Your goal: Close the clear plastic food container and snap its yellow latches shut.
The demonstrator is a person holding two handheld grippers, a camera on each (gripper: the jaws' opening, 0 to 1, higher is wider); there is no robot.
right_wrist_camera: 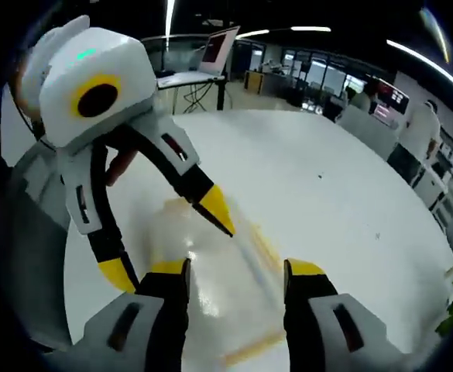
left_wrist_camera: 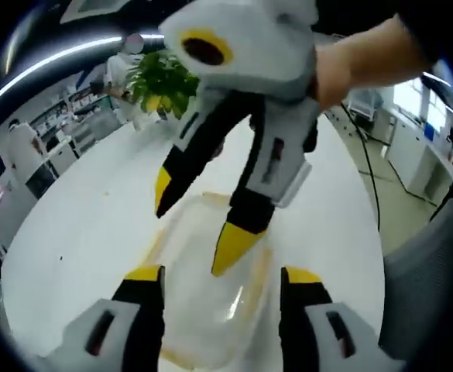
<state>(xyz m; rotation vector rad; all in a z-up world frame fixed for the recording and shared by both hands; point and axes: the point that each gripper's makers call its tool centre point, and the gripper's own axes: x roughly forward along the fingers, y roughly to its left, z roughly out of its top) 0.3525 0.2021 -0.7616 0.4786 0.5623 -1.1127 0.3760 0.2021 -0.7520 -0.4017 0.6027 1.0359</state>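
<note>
The clear plastic container (left_wrist_camera: 203, 318) lies on the white table (left_wrist_camera: 87, 225), with yellow latch strips along its edges (right_wrist_camera: 251, 346). Blur hides whether the latches are snapped down. My left gripper (left_wrist_camera: 222, 275) hovers open just above it, a jaw on each side. My right gripper (left_wrist_camera: 193, 232) comes in from above, held by a hand (left_wrist_camera: 365, 62), open, with one yellow fingertip (left_wrist_camera: 228, 252) down over the lid. In the right gripper view, the right gripper (right_wrist_camera: 238, 270) stands open over the container (right_wrist_camera: 222, 291). There the left gripper (right_wrist_camera: 168, 244) enters from the left, open and empty.
A green plant (left_wrist_camera: 164, 77) stands at the table's far end, with a person in white (left_wrist_camera: 121, 66) behind it. A laptop (right_wrist_camera: 214, 46) sits on a desk beyond the table. Grey fabric (left_wrist_camera: 427, 294) is close at one side. Office shelves line the background.
</note>
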